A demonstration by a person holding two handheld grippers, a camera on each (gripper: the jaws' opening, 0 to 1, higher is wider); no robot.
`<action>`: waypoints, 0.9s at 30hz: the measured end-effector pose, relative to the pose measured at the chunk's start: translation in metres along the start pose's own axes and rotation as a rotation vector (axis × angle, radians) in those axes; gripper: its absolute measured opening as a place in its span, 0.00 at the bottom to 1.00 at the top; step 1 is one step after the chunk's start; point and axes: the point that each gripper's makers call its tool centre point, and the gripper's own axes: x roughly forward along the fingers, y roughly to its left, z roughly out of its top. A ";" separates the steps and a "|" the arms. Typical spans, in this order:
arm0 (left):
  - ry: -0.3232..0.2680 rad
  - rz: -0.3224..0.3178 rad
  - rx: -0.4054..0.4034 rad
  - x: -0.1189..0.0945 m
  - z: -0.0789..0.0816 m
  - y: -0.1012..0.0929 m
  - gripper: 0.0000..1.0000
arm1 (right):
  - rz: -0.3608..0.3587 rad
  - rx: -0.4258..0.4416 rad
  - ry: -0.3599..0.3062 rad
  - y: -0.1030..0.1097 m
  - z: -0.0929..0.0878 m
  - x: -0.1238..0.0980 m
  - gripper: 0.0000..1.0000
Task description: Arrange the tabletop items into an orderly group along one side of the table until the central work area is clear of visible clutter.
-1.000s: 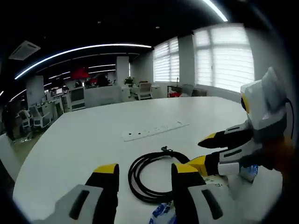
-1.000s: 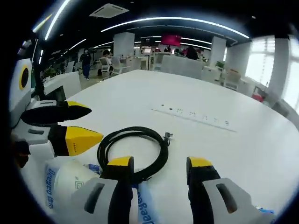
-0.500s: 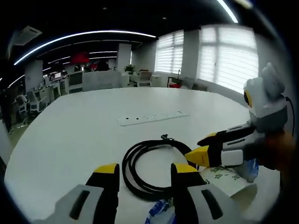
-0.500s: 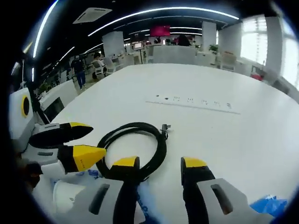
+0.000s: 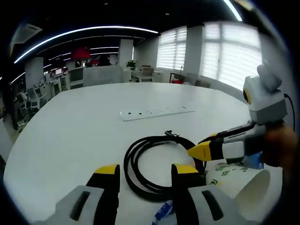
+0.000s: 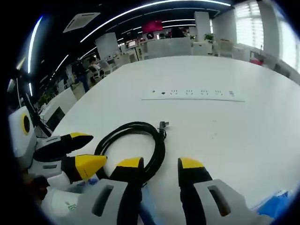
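Note:
A coiled black cable (image 5: 133, 161) lies on the white table (image 5: 70, 126), just ahead of my left gripper (image 5: 145, 171), whose yellow-tipped jaws stand open around nothing. My right gripper (image 5: 205, 144) comes in from the right, its tips over the coil's right edge. A white paper cup (image 5: 239, 180) with green print lies on its side under it. In the right gripper view the cable (image 6: 157, 145) sits just beyond my right gripper (image 6: 160, 164), open and holding nothing. The left gripper (image 6: 96, 149) shows at the left, open, above the cup (image 6: 61, 204).
A long white power strip (image 5: 157, 112) lies farther out across the table, also in the right gripper view as the strip (image 6: 192, 93). Blue wrappers lie near the grippers (image 5: 164, 213) (image 6: 276, 201). Office desks, chairs and windows stand beyond the table's far edge.
Both cameras have dipped and drawn nearer the cable, so the coil looks larger. More of the paper cup shows in the left gripper view. Both grippers stay open.

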 end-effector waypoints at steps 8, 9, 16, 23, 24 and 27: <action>0.057 0.025 -0.007 0.006 -0.017 0.004 0.39 | 0.022 0.057 0.012 0.002 0.000 0.004 0.20; 0.054 0.023 -0.014 0.006 -0.016 0.003 0.35 | 0.025 0.056 0.014 0.005 -0.001 0.004 0.17; 0.050 0.056 -0.005 0.006 -0.016 0.007 0.21 | 0.021 0.037 0.011 0.010 0.000 0.003 0.13; 0.046 0.086 0.054 0.004 -0.015 0.013 0.10 | 0.026 0.068 -0.020 0.011 0.001 0.001 0.11; 0.042 0.086 0.049 0.004 -0.014 0.013 0.08 | 0.021 0.069 -0.025 0.011 0.001 0.001 0.10; 0.028 0.096 0.036 0.003 -0.012 0.017 0.02 | 0.015 0.077 -0.034 0.010 0.002 0.001 0.09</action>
